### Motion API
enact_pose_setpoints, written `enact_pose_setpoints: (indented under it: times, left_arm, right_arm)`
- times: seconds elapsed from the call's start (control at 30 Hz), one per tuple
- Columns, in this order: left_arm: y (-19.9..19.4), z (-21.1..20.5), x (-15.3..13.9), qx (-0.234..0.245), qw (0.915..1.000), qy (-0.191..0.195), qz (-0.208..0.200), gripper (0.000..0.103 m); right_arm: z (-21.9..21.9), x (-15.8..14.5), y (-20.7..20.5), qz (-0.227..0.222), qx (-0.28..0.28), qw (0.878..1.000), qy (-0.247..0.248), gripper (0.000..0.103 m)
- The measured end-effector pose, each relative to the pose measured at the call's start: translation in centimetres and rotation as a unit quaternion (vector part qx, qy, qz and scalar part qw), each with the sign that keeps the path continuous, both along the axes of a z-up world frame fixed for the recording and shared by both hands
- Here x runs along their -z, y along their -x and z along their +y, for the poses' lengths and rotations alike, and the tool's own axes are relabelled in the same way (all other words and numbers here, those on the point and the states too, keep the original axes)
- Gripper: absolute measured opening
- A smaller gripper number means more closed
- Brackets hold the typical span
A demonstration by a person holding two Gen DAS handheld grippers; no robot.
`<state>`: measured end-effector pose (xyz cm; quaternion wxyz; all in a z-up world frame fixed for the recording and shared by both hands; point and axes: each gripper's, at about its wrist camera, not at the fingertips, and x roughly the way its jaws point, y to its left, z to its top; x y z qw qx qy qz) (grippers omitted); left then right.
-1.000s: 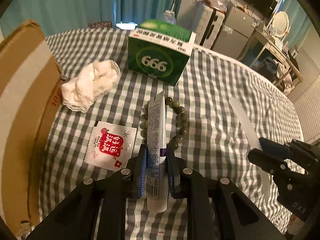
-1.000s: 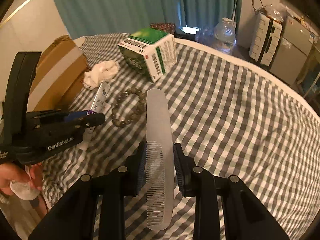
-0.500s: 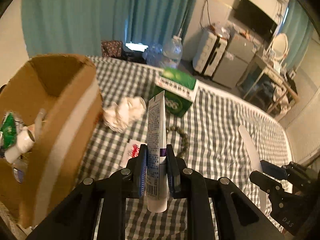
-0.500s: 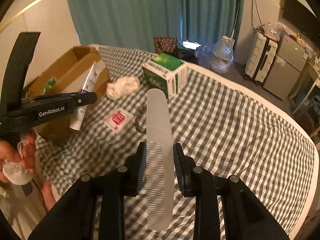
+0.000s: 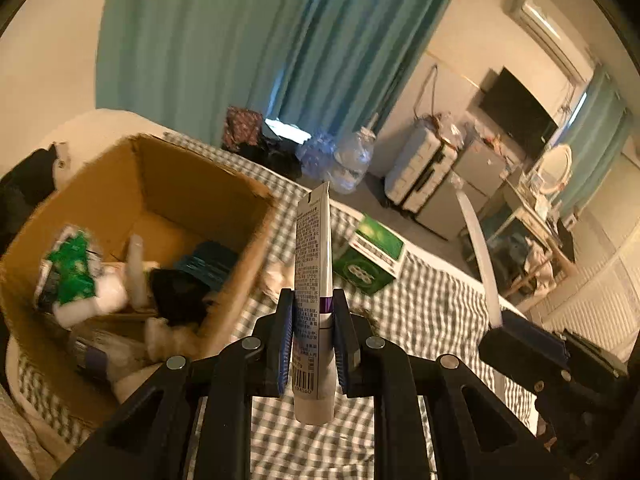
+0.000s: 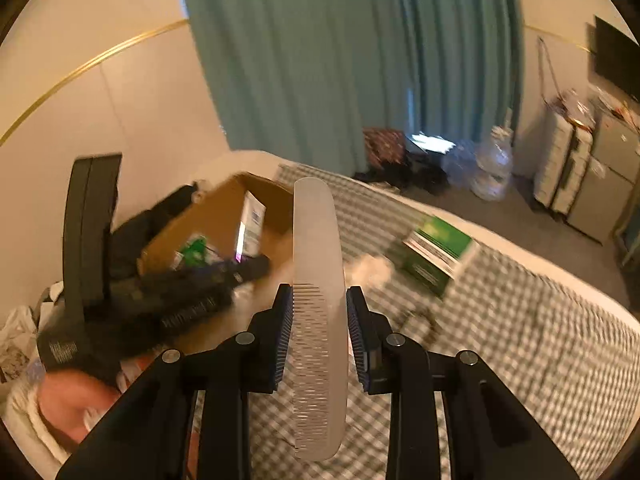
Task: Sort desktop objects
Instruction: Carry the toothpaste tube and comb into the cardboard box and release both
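Far left: open cardboard box point(image 5: 208, 184) on checked bed point(image 5: 432, 304), partly filled. Left gripper point(image 5: 313, 336) fingers clamped on white tube point(image 5: 314, 264), upright, right of box. Right gripper point(image 6: 320, 336) fingers pinching translucent comb point(image 6: 318, 264). Green carton point(image 5: 370, 256) farther right on bed.

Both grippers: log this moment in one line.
left gripper: shut on tube | right gripper: shut on comb | cardboard box: open
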<state>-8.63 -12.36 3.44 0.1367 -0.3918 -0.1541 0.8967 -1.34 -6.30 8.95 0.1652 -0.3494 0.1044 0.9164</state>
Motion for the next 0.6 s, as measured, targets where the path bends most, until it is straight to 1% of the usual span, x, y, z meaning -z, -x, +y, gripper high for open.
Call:
enact_pose_setpoints:
  times: [0.1, 0.13, 0.23, 0.27, 0.33, 0.4, 0.5, 0.6]
  left_arm:
    - [0.1, -1.7, -0.5, -0.017, 0.9994, 0.025, 0.016, 0.018]
    - [0.2, -2.8, -0.7, -0.034, 0.9989, 0.021, 0.025, 0.018]
    - [0.8, -5.7, -0.8, -0.065, 0.9973, -0.008, 0.031, 0.018]
    - [1.0, -6.2, -0.7, -0.072, 0.9969, -0.006, 0.031, 0.018]
    - [1.5, -7.5, -0.4, -0.093, 0.995, 0.013, 0.033, 0.018]
    - [2.0, -8.6, 0.3, -0.114, 0.9928, 0.026, 0.027, 0.018]
    - [3.0, -10.6, 1.4, -0.134, 0.9907, 0.019, 0.012, 0.018]
    - [3.7, -11.6, 2.2, -0.148, 0.9887, 0.021, 0.002, 0.018]
  right_arm:
    - [-1.2, -0.2, 3.0, 0.007, -0.015, 1.0, 0.007, 0.027]
    - [-1.5, -0.1, 4.0, 0.009, -0.02, 1.0, 0.014, 0.027]
    - [-2.5, 0.2, 7.0, 0.013, -0.039, 0.999, 0.024, 0.027]
    - [-2.9, 0.4, 8.2, 0.009, -0.045, 0.999, 0.02, 0.027]
    - [-3.2, 0.7, 9.7, 0.006, -0.054, 0.998, 0.017, 0.027]
    - [-3.3, 1.4, 11.6, -0.001, -0.061, 0.998, 0.021, 0.027]
    - [-3.2, 2.5, 13.7, -0.006, -0.067, 0.997, 0.03, 0.027]
    - [-3.0, 3.6, 15.4, -0.002, -0.066, 0.997, 0.042, 0.027]
